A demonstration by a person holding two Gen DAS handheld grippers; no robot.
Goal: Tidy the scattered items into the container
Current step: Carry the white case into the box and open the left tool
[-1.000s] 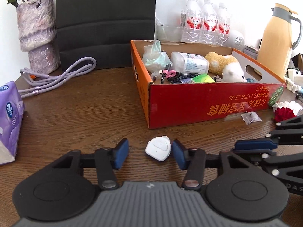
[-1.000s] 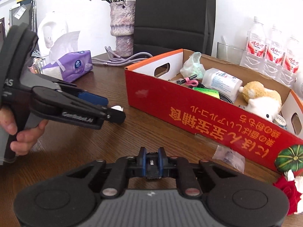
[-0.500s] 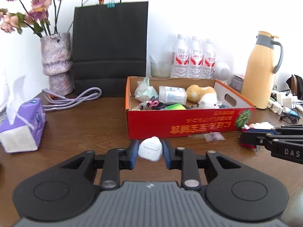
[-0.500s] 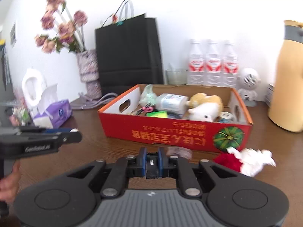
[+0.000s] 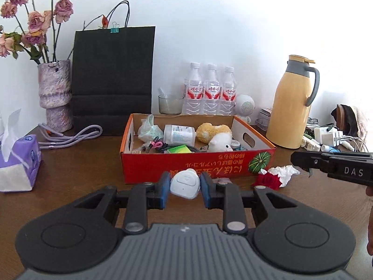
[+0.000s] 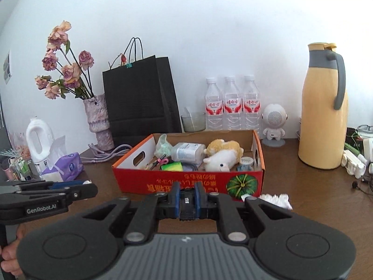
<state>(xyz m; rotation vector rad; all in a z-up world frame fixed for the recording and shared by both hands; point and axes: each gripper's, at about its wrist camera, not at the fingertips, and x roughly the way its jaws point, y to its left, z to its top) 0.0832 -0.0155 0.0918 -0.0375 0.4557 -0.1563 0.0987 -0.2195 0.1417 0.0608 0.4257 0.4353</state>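
Observation:
My left gripper (image 5: pixel 184 187) is shut on a small white charger-like device (image 5: pixel 185 185) and holds it above the table, in front of the red cardboard box (image 5: pixel 198 163). The box holds a plush toy, a white bottle, a plastic bag and several small items. My right gripper (image 6: pixel 187 200) is shut on a small black object (image 6: pixel 187 204), raised in front of the box (image 6: pixel 186 184). A red and white artificial flower (image 5: pixel 275 176) lies on the table by the box's right corner.
A purple tissue pack (image 5: pixel 18 163), a lilac cord (image 5: pixel 70 137), a vase (image 5: pixel 56 98) and a black paper bag (image 5: pixel 114 77) stand left and behind. Water bottles (image 5: pixel 212 91), a yellow thermos (image 5: pixel 293 102) and chargers (image 5: pixel 331 137) stand at the back right.
My left gripper closed on the white device and lifted it off the table. Both grippers rose and pulled back from the box, the right one keeping its black object.

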